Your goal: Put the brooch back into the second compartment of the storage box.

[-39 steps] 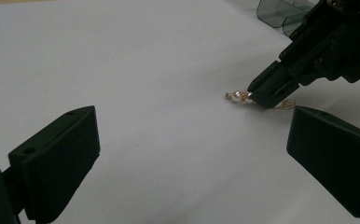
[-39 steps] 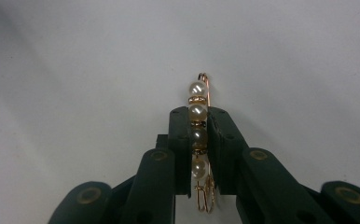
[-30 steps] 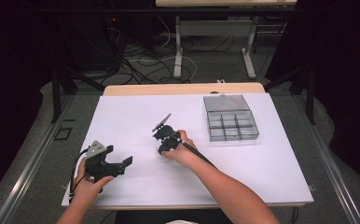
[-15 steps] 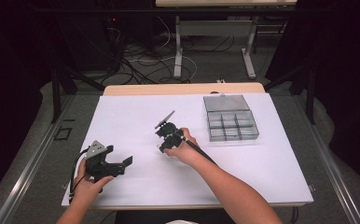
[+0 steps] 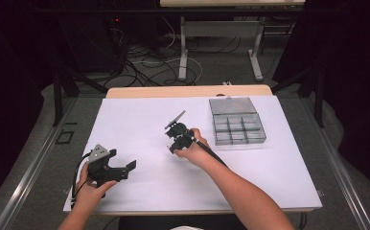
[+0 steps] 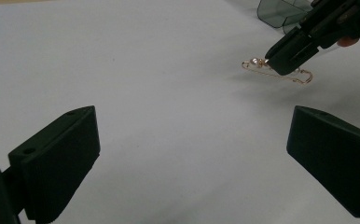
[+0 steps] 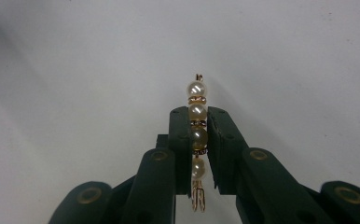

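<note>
Currently your right gripper [image 7: 197, 154] has its fingers clamped on the pearl brooch pin [image 7: 196, 135], left of the compartment box [image 5: 237, 125]; left fingers [image 6: 57, 163] apart. Carry it level; avoid squeezing.

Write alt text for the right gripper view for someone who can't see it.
The right gripper is closed on a gold pin strung with four pearls, pinching its middle beads between two black jaws. Behind it is plain white table surface.
</note>
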